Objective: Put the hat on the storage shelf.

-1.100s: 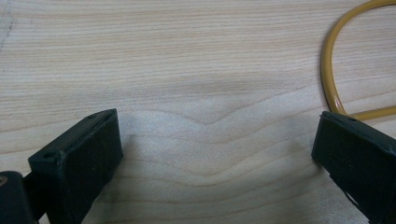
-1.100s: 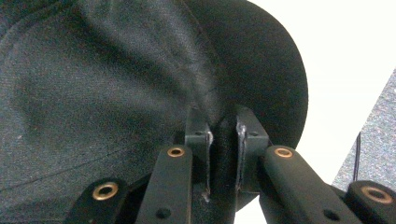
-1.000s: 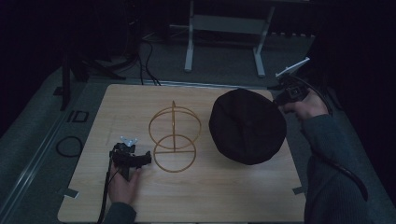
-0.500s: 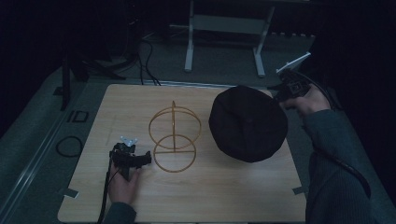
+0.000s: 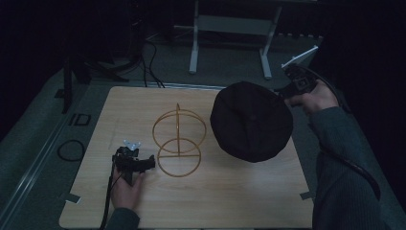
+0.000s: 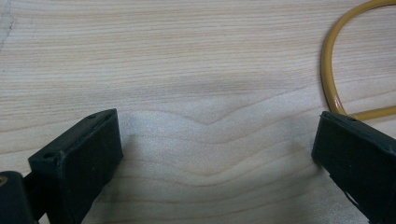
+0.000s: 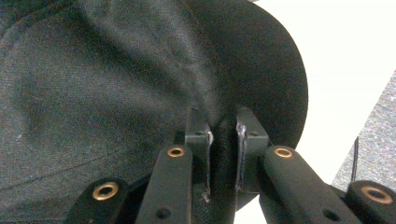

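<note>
Right gripper (image 5: 287, 91) sits off the far right corner of the table (image 5: 230, 201), past its right edge, jaws clamped tight on the rim of the black hat (image 5: 251, 122); in the right gripper view the pads (image 7: 205, 140) pinch a fold of the dark fabric between them. The hat hangs tilted from that grip over the right half of the table, its low edge near the wood; can't tell if it touches. Bare wood in front of the hat toward the near edge, and a gap between the hat and the yellow wire stand (image 5: 179, 143), which stands mid-table with a flat ring base and an upright ring. Left gripper (image 5: 146, 164) rests low on the table at near left, jaws spread wide with nothing between them, only wood grain; in the left gripper view the stand's base ring curves just beside one jaw, not touching. Open table left of and behind the left gripper, up to the far edge. Hat well apart from the left gripper, the stand between them.
</note>
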The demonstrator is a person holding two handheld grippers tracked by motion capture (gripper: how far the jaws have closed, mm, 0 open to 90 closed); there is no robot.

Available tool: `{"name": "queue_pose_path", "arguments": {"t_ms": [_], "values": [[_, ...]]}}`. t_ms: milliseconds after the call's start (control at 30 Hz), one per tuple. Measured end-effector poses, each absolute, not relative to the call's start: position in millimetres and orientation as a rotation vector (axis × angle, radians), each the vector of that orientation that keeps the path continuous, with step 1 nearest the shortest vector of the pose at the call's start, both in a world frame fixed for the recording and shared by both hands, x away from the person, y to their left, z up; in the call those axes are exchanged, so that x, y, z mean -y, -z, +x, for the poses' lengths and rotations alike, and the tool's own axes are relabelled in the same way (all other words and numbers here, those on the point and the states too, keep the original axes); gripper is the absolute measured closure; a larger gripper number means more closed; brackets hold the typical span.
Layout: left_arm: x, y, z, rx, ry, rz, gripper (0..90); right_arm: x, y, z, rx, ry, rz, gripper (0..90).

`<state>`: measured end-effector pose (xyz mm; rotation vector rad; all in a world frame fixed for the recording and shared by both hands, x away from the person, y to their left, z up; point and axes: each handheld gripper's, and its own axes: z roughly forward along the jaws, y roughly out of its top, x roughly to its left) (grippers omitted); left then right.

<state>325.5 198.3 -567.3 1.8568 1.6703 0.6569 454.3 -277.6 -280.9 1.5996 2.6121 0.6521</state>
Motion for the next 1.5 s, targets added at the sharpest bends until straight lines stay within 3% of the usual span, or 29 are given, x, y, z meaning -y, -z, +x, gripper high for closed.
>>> {"name": "queue_pose_path", "arguments": {"t_ms": [1500], "values": [[-198.4, 567.3, 325.3, -1.670, -0.657, 1.860, 1.2, 213.2, 221.1, 457.0, -2.663, -0.740, 1.484, 79.1]]}}
